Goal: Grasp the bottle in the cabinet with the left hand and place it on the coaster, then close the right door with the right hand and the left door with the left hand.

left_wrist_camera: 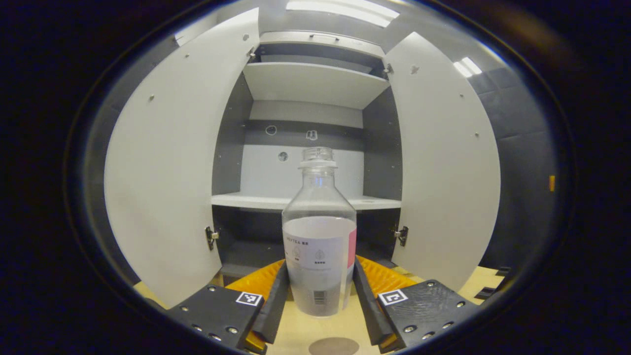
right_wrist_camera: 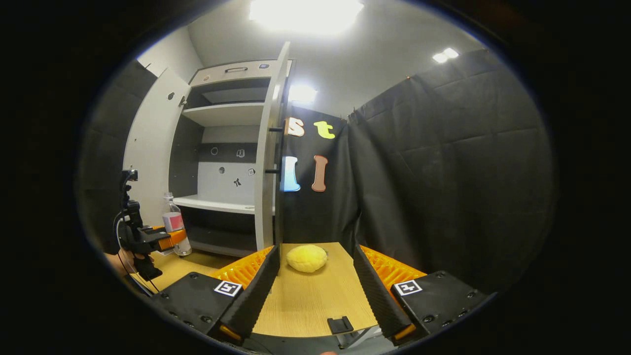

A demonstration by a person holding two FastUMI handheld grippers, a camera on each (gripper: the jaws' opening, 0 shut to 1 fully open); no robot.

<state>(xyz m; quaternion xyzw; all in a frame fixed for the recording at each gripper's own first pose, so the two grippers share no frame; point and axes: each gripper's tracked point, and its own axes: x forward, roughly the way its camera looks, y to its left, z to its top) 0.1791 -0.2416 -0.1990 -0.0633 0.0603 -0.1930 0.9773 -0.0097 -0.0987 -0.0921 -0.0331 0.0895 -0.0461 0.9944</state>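
A clear bottle (left_wrist_camera: 319,246) stands upright on the table, gripped between the left gripper (left_wrist_camera: 320,296) fingers, coaster (left_wrist_camera: 334,346) at 6 o'clock, ready for placing. Behind, at 12 o'clock, both cabinet doors (left_wrist_camera: 167,167) gape; the right gripper (right_wrist_camera: 315,291) waits wide apart, empty

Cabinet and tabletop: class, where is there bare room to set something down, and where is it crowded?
Free: the cabinet's middle shelf and upper shelf, and the table between the right gripper and yellow sponge. Crowded: the left gripper flanking the bottle.

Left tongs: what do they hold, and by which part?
The left tongs hold the bottle, fingers pressing its lower labelled body.
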